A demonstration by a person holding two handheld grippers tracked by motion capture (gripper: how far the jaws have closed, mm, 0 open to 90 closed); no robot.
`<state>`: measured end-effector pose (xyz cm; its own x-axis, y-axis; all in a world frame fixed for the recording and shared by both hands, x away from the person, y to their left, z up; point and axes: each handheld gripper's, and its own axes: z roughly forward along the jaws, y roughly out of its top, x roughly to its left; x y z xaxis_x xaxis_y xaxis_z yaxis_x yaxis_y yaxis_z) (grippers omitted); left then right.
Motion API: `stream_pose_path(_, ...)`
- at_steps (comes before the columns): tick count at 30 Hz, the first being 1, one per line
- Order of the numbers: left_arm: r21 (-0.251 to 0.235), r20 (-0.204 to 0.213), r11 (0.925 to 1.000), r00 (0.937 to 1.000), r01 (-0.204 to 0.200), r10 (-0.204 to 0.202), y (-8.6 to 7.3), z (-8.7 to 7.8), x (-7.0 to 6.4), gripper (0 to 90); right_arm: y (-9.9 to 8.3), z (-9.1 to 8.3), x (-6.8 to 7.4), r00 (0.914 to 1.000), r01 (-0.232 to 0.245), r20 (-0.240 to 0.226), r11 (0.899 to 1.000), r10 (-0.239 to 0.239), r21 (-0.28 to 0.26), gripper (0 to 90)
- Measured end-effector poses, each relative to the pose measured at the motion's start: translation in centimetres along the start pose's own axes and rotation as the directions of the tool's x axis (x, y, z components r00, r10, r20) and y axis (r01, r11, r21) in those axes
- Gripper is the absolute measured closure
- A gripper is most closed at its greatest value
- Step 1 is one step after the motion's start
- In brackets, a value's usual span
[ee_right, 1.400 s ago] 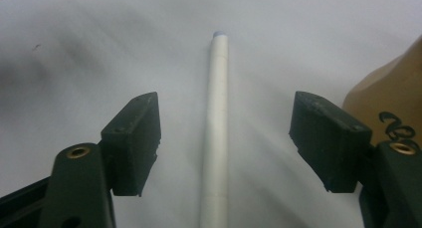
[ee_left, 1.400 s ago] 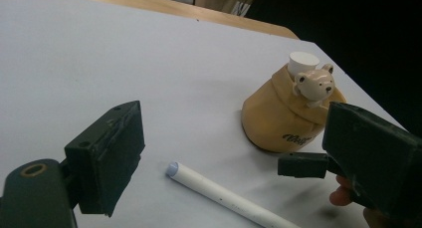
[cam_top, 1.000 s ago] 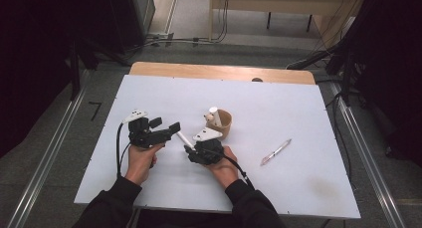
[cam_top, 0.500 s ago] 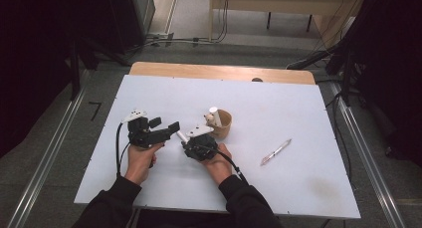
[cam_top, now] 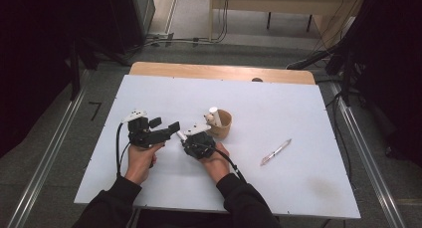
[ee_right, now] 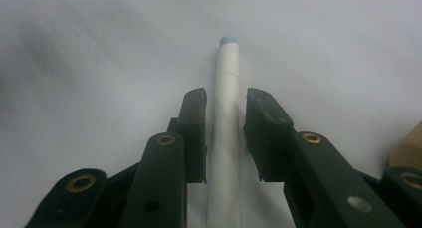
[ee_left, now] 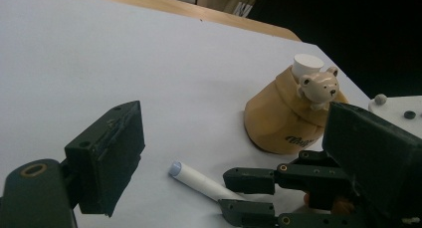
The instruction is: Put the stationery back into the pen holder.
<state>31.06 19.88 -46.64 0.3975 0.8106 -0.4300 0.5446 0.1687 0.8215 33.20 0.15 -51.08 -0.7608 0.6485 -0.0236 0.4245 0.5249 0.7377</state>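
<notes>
My right gripper (ee_right: 225, 96) is shut on a white pen (ee_right: 228, 63) with a pale blue tip, which sticks out ahead of the jaws just over the white table (cam_top: 298, 108). From above, that gripper (cam_top: 183, 137) points left towards my left gripper (cam_top: 166, 126). The left gripper (ee_left: 229, 143) stands open with wide jaws, and the pen's tip (ee_left: 175, 168) lies ahead of the gap between them, untouched. Behind the right gripper stands a tan holder (cam_top: 224, 124) with a small bear figure (ee_left: 318, 86) on its rim and a white cylinder (ee_left: 307, 64) inside.
A silver pen (cam_top: 275, 152) lies loose on the table to the right of the hands. The table's wooden far edge (cam_top: 219, 71) runs along the back. Dark equipment and cables stand on the floor around the table.
The right gripper has moved a little left with the white pen, closer to the left gripper. The left gripper has hardly moved.
</notes>
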Motion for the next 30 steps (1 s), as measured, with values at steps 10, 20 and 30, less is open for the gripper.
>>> stream_pose_path(10,0.0,0.002,1.0,1.0,0.005,-0.005,0.0,0.0,0.0,10.2,0.0,0.0,0.0,1.0,0.003,0.002,1.0,-0.003,0.001,75.5)
stream_pose_path(20,0.004,0.006,0.9999,0.9999,0.01,-0.01,0.0,0.0,0.1,10.2,0.0,0.0,0.1,1.0,-0.001,0.006,1.0,0.001,0.001,76.9)
stream_pose_path(30,0.0,0.016,0.9997,0.9996,0.024,-0.024,0.0,-0.1,0.1,10.2,0.3,-1.3,-0.1,0.9989,-0.037,-0.031,0.999,0.036,-0.027,77.0)
